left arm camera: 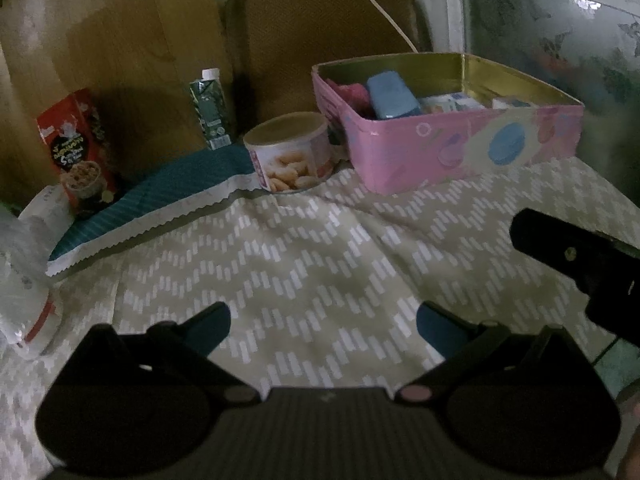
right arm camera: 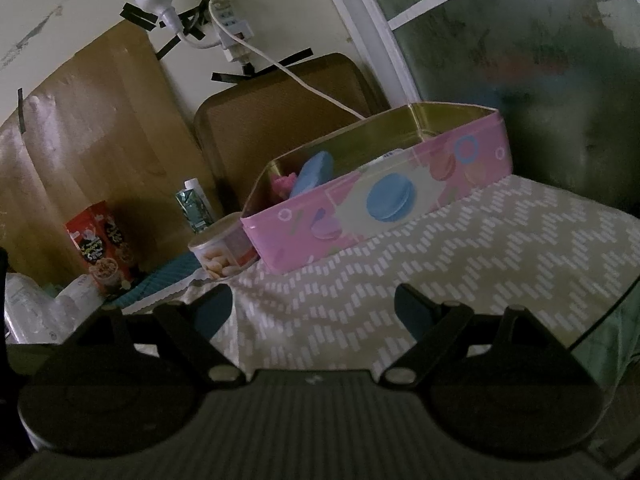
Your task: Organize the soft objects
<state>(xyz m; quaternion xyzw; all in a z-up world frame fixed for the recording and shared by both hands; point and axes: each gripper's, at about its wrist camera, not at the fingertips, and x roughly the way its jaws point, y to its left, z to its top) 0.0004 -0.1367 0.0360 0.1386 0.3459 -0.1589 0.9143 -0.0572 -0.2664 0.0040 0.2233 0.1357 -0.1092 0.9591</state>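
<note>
A counter covered by a beige cloth with a white zigzag dash pattern [left arm camera: 304,248] fills most of both views. At its far edge, toward 1 o'clock in the left wrist view, stands an open pink macaron-print tin [left arm camera: 460,152] with a gold inner wall; in the right wrist view the same tin [right arm camera: 380,208] sits at about 12 o'clock. Inside it, at the left end, a blue sponge-like soft block [left arm camera: 390,96] leans tilted, with a pink soft item [left arm camera: 354,94] just beside it on the left and some white packets [left arm camera: 452,102] to its right. Behind the tin a brown padded chair back [left arm camera: 316,40] rises at 12 o'clock.

At 10 o'clock a teal striped cloth with a white scalloped edge [left arm camera: 160,200] lies on the counter. A red snack box [left arm camera: 78,148] stands on its far left end, and a dark green carton with a white cap [left arm camera: 211,110] stands at its back. A round biscuit tin [left arm camera: 290,152] sits just beside the pink tin's left corner, close enough that I cannot tell whether they touch.

The left tongs [left arm camera: 322,324] hang above bare cloth, spread apart and empty. The right tongs [right arm camera: 314,310] are likewise spread apart and hold nothing.
</note>
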